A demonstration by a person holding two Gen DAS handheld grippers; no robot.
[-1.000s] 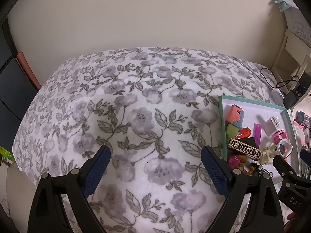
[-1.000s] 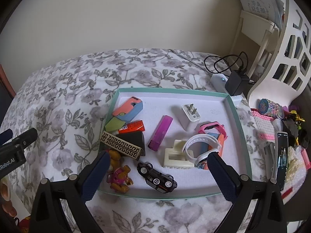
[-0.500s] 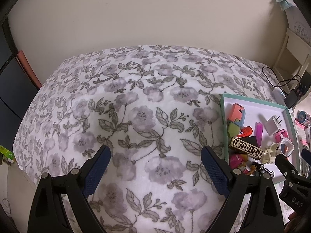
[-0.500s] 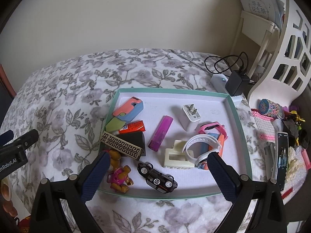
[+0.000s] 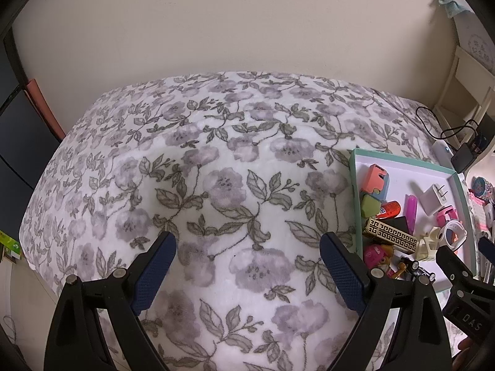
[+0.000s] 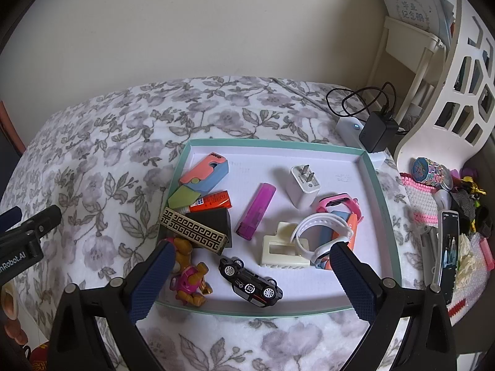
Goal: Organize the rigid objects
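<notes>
A teal-rimmed tray (image 6: 376,191) with a white floor lies on the floral blanket (image 5: 216,185). In it are a black toy car (image 6: 250,286), a pink dog figure (image 6: 188,281), a patterned black-and-gold box (image 6: 191,230), a purple lighter (image 6: 256,211), a white plug adapter (image 6: 303,185), a white watch band (image 6: 321,235), a pink watch (image 6: 338,205) and a cream clip (image 6: 283,252). My right gripper (image 6: 250,247) hangs open above the tray's near half, holding nothing. Over bare blanket to the left of the tray (image 5: 355,204), my left gripper (image 5: 247,244) stands open and empty.
A black charger (image 6: 376,134) with its cable and a white power strip (image 6: 348,128) lie behind the tray. A white shelf (image 6: 448,92), a phone (image 6: 448,247) and small trinkets crowd the right side. The blanket drops off at its left edge.
</notes>
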